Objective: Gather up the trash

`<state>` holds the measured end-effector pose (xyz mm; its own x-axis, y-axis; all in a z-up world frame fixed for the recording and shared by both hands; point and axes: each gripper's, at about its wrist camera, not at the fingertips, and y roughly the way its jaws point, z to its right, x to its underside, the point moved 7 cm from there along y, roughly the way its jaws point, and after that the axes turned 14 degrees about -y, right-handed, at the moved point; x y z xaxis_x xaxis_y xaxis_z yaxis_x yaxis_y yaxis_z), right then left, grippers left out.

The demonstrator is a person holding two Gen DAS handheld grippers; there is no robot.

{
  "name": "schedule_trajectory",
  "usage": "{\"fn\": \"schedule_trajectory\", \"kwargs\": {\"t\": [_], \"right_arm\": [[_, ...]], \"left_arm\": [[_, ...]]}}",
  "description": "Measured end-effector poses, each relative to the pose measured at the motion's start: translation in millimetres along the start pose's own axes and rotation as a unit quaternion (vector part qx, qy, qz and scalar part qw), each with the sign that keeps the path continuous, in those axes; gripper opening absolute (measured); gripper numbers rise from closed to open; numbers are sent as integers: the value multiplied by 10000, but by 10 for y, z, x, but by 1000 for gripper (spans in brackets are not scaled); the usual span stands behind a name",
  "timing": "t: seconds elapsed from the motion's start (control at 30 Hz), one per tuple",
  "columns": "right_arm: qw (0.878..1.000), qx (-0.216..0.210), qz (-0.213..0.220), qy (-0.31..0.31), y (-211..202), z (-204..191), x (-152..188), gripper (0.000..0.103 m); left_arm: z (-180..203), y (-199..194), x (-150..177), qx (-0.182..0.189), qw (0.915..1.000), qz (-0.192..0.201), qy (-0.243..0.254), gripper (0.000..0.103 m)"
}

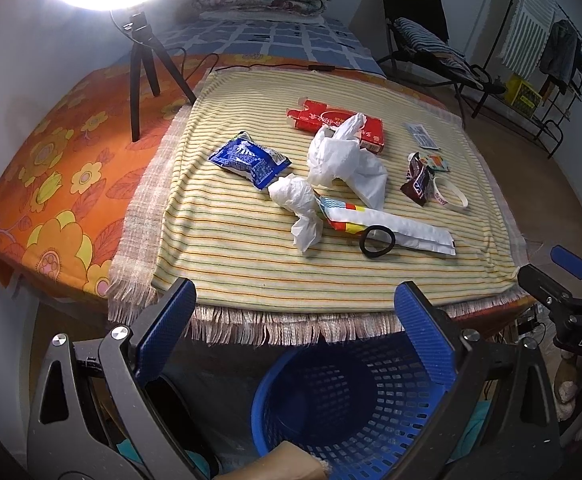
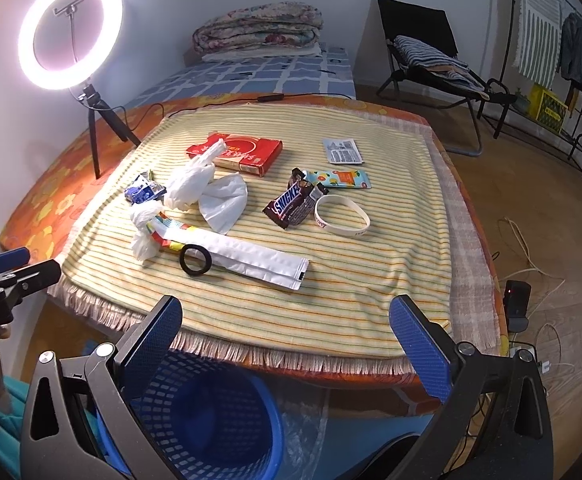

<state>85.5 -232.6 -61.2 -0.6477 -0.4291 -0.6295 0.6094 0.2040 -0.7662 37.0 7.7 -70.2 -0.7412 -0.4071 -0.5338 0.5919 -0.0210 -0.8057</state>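
Both grippers, left [image 1: 295,320] and right [image 2: 287,334], fingers spread empty, hover before the crumpled wrappers [image 1: 249,159] and tissues [image 1: 345,160]; blue basket [image 1: 351,412] below.

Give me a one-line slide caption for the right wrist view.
Right gripper, jaws open, poised over the blue basket before a striped cloth strewn with wrappers, tissues and a red box.

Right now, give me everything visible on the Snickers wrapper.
The Snickers wrapper is brown, glossy film with the white logo facing up, torn open and crumpled at its far end. It lies flat on the striped cloth, right of the white tissues. The white wristband sits right beside it, apparently touching its edge; a colourful sachet lies just behind. Neither gripper is near it.
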Motion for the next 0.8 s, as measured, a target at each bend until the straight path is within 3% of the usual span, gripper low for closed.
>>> {"fn": "schedule_trajectory", "kwargs": {"t": [0.8], "right_arm": [[9999, -34, -106, -25, 41, -19, 41, 103]], "left_arm": [[-13, 4, -11, -1, 10000, -12, 1, 101]]}}
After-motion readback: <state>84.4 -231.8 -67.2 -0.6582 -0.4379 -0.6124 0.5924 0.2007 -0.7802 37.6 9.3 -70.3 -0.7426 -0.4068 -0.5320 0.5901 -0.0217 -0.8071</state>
